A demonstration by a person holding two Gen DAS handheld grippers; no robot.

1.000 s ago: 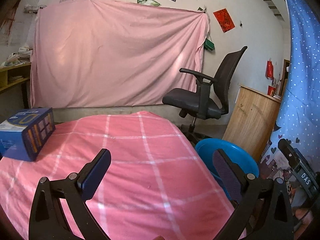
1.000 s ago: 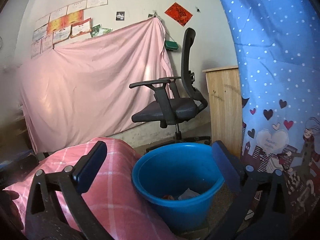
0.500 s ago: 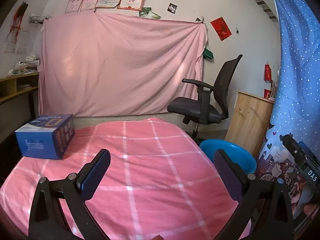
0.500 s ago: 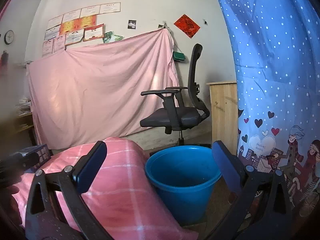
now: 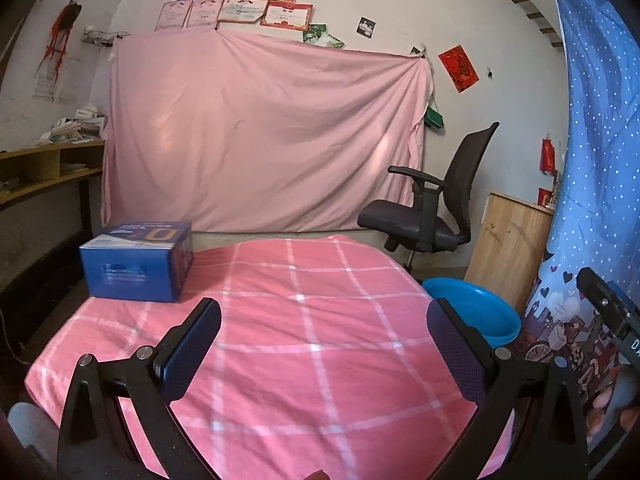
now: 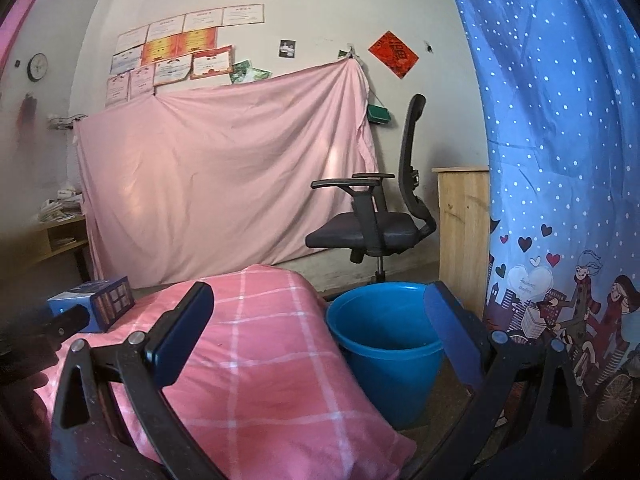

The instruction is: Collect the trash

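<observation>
Both grippers, left gripper and right gripper, jaws spread, empty. Blue box on pink-checked counter, far-left. Blue bucket beside counter's right edge. Likely next: left approaches box level, straddle squarely.

You have a box at the table's far left corner. The bucket stands on the floor off its right edge, the chair behind that.

Tablecloth: pink, crossed by a white grid of checks. Bucket was plain bright blue; box was dark blue with a white panel. Curtain was blue with white dots and cartoon hearts; hanging sheet was plain pale pink.
</observation>
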